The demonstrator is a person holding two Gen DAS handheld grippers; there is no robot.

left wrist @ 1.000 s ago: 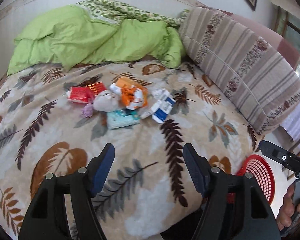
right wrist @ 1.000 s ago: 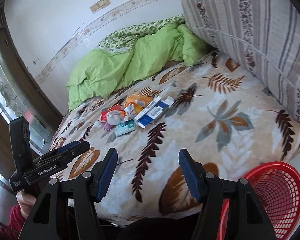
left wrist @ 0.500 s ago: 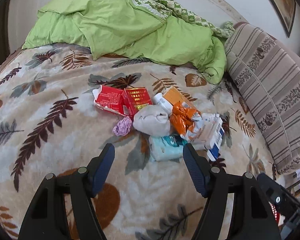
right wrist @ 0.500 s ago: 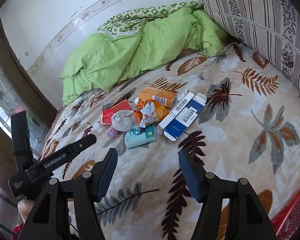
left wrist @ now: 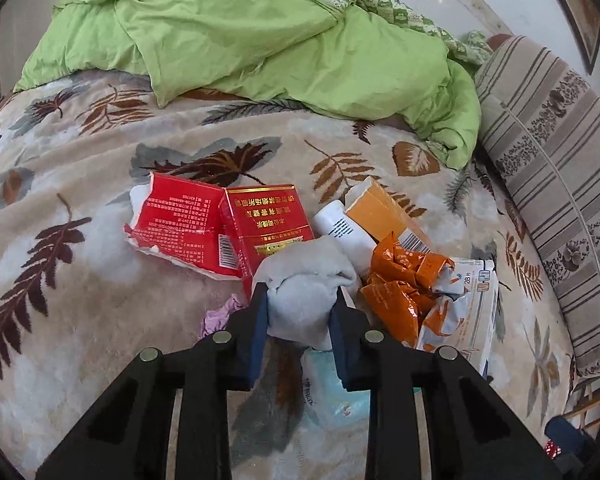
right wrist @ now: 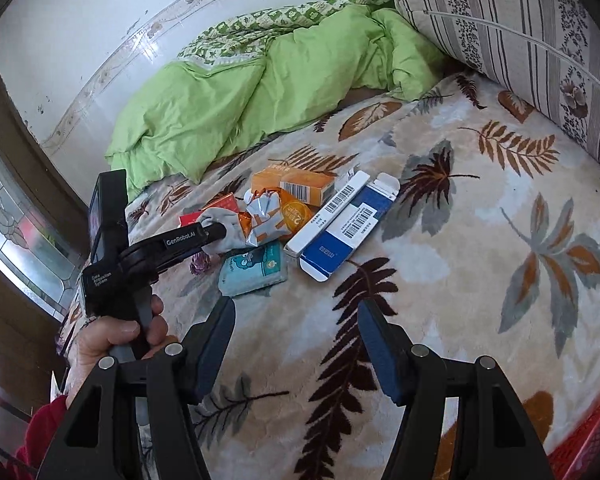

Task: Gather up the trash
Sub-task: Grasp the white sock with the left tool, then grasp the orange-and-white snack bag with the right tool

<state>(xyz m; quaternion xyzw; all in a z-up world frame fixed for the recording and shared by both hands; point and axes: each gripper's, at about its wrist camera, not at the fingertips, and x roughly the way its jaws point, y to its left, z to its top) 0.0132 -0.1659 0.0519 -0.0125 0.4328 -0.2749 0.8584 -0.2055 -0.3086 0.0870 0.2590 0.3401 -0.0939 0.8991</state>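
Your left hand-held gripper (left wrist: 300,304) is clamped on the grey wad (left wrist: 306,284); the right hand-held gripper (right wrist: 296,344), fingers apart, hangs nearer the red basket (right wrist: 588,440).

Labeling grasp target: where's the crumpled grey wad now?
Left wrist view, centre: crumpled grey wad between the left gripper fingers, right of the red carton.

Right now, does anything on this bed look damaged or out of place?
Yes. A heap of litter sits mid-blanket: the red packet is torn open with ragged white edges, the orange wrapper is crumpled, and the blue-and-white carton lies flattened, end flaps open. The left gripper is pinching a grey wad.
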